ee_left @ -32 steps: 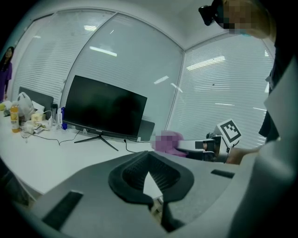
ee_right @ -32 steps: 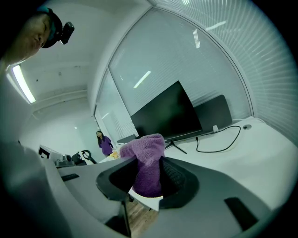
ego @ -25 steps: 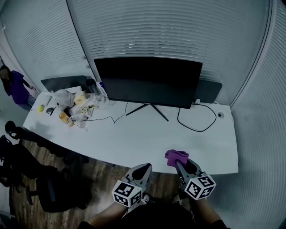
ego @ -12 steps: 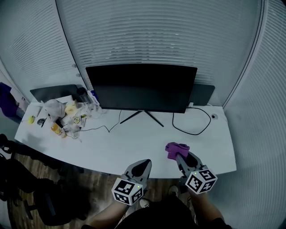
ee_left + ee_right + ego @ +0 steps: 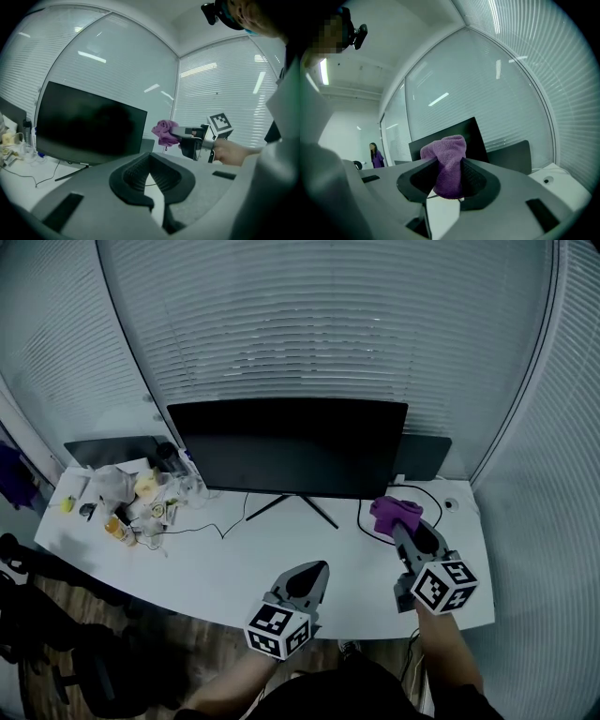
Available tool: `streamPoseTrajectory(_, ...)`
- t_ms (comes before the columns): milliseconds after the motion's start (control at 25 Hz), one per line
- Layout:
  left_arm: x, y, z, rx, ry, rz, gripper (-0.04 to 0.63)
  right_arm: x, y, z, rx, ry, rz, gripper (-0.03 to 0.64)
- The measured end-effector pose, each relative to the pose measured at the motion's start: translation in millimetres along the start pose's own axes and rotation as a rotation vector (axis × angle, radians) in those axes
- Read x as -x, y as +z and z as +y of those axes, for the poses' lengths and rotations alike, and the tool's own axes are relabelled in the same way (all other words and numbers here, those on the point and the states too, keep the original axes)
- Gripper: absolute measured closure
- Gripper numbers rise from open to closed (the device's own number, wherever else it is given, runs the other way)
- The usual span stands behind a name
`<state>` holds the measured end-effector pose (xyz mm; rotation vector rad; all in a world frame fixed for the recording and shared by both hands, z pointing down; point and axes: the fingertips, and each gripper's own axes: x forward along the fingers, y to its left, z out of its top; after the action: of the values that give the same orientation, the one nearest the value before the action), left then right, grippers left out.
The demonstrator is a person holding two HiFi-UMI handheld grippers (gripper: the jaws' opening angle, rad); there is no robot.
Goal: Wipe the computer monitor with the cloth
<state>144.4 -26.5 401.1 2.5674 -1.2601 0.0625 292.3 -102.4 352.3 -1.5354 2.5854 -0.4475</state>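
Your purple cloth (image 5: 393, 511) sits clenched between the jaws of your right hand-held gripper (image 5: 397, 522), up above the white surface (image 5: 234, 559), near the dark monitor's (image 5: 286, 446) lower right corner. Your left hand-held gripper (image 5: 316, 571) hangs over the surface's near edge, jaws pressed together, empty.

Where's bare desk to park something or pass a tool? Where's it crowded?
Free: the wide front strip of the desk, between the monitor stand and the near edge, left of the left tool. Crowded: the back-left corner with the clutter pile, and the cable loop by the right tool holding the cloth.
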Motion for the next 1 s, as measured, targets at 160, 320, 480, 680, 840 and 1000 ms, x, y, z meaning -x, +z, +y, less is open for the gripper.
streamPoseTrajectory(160,-37,19,5,-0.02,0.015,-0.017,0.591,-27,32,-33,0.019,0.005,-0.023,0.472)
streamPoseTrajectory(320,-77,41,12,-0.026,0.029,-0.035,0.591,-57,60,-64,0.036,0.012,-0.031,0.472)
streamPoseTrajectory(480,-109,54,17,-0.033,0.04,-0.05,0.591,-85,88,-87,0.051,0.028,-0.061,0.472)
streamPoseTrajectory(680,-139,59,28,-0.021,0.06,-0.052,0.591,-119,115,-102,0.071,0.065,-0.082,0.472)
streamPoseTrajectory(840,-154,61,30,-0.023,0.07,-0.054,0.591,-136,135,-112,0.085,0.084,-0.114,0.472)
streamPoseTrajectory(1000,-162,54,34,-0.019,0.087,-0.047,0.591,-151,138,-121,0.081,0.105,-0.127,0.472)
